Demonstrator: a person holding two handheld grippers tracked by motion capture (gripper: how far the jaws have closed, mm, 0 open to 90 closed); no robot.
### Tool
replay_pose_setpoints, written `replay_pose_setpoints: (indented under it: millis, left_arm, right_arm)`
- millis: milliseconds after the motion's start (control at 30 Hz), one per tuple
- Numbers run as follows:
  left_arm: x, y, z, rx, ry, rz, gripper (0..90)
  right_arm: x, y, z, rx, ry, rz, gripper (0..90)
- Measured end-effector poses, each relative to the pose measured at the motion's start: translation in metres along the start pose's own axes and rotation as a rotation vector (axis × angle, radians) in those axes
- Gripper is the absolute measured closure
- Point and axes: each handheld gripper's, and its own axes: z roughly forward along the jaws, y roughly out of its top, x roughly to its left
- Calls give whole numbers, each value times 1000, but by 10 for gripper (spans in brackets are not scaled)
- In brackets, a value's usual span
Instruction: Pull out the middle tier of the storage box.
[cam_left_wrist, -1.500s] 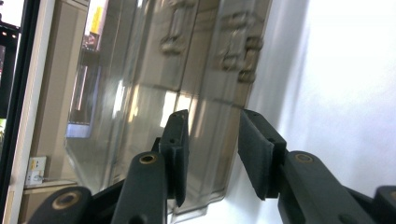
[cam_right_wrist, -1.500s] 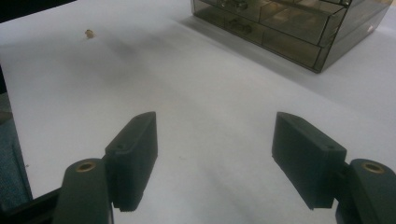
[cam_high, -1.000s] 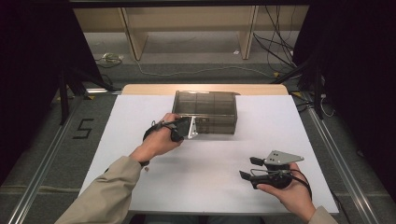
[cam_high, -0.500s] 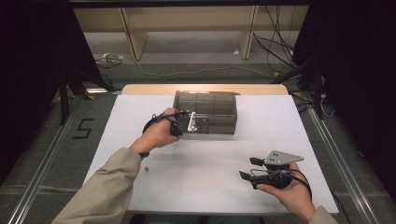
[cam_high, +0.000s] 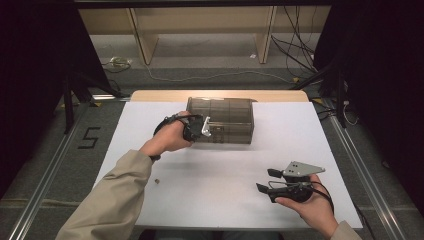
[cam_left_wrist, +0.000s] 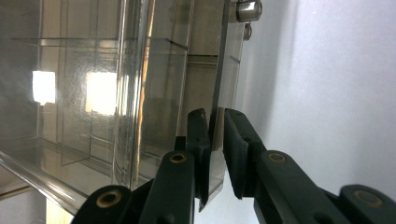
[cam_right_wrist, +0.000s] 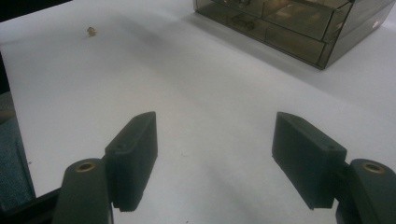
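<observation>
A smoky transparent drawer box (cam_high: 225, 117) stands at the back middle of the white table (cam_high: 215, 170). My left gripper (cam_high: 204, 127) is at the box's front left corner, rolled onto its side. In the left gripper view its jaws (cam_left_wrist: 215, 114) straddle a thin clear panel edge (cam_left_wrist: 219, 70) of the box; they have just been closing, and thin slivers of gap still show beside the pads. My right gripper (cam_high: 267, 180) rests near the front right of the table, open, with nothing between its jaws (cam_right_wrist: 215, 135).
A tiny brass-coloured piece (cam_high: 156, 181) lies on the table at the front left, also in the right gripper view (cam_right_wrist: 91, 31). The box (cam_right_wrist: 289, 28) shows drawers with small items inside. Wooden shelving and cables lie beyond the table's far edge.
The left hand has shifted slightly toward the box and rolled, bringing its jaws around the box's front panel edge. The right hand has stayed where it was.
</observation>
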Motion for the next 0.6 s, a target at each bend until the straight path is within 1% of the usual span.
replay_pose_setpoints:
  millis: [67, 133, 300, 600]
  left_arm:
    - [1, 0, 0, -2, -11, -1, 810]
    - [2, -1, 0, -4, -12, -4, 812]
    - [1, 0, -1, 2, -20, 4, 812]
    - [-1, 2, -2, 17, -41, 40, 813]
  right_arm:
    - [0, 0, 0, 0, 0, 0, 321]
    - [0, 0, 0, 0, 0, 1, 321]
    - [0, 0, 0, 0, -1, 0, 321]
    - [0, 0, 0, 0, -1, 1, 321]
